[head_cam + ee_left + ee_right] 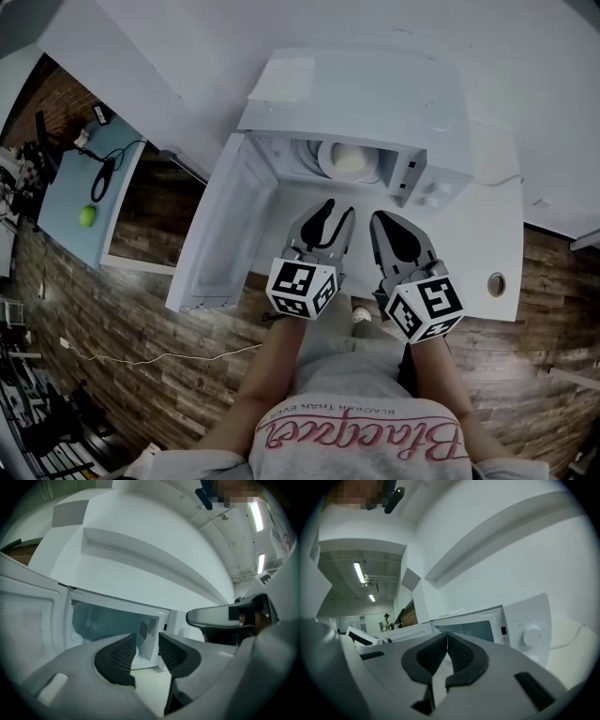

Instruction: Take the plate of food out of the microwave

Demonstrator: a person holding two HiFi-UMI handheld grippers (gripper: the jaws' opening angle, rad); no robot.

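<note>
The white microwave (375, 103) stands on a white counter (487, 234) with its door (220, 234) swung wide open to the left. Inside the cavity sits a white plate with pale food (349, 159). My left gripper (336, 210) hovers just in front of the opening, its jaws apart with nothing between them; in the left gripper view the left gripper (146, 640) points into the cavity (108, 618). Beside it, my right gripper (380, 219) is shut and empty, its tip near the control panel. In the right gripper view the right gripper (447, 638) has its pads together below the dial (532, 634).
A folded paper (281, 80) lies on top of the microwave. The counter has a round cable hole (496, 283) at the right. A light blue table (89, 187) at the left carries a green ball (86, 216) and cables. The floor below is wood planks.
</note>
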